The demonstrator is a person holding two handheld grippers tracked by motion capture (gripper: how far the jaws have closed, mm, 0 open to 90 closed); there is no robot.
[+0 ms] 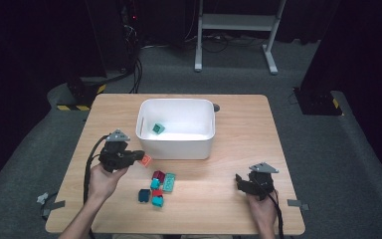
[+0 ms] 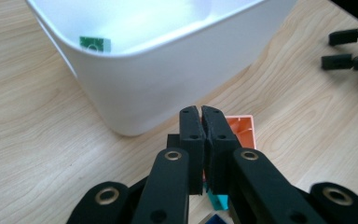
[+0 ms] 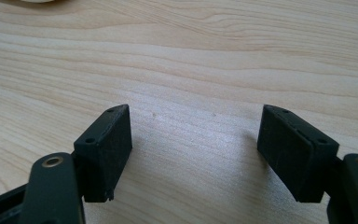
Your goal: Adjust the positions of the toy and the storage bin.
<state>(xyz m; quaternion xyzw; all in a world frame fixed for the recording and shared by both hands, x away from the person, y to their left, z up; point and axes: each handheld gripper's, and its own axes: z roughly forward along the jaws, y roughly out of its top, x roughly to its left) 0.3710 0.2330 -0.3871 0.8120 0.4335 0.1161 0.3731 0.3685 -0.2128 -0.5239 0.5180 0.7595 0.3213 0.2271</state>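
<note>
Wooden bench [image 1: 229,164] under dark surroundings: left gripper [image 1: 138,155] has its jaws pinched on an orange block [image 2: 242,130], held just beside the white bin [image 1: 175,144] wall. Right gripper [image 1: 238,180] rests jaws wide, well apart, over bare wood.

A: What do the grippers look like?
B: Both are black. The left gripper [image 1: 138,155] and the right gripper [image 1: 238,178] each carry a grey three-cornered plate on top, and a black cable trails from each back along the forearm.
A: And the jaws up close?
B: Flat, blocky matte-black pads with small round screw holes. The linkage arms behind them are glossy black, with brass-coloured rivets at the pivots.
A: Sleeves?
B: None on the forearms; both are bare up to the frame's edge.
</note>
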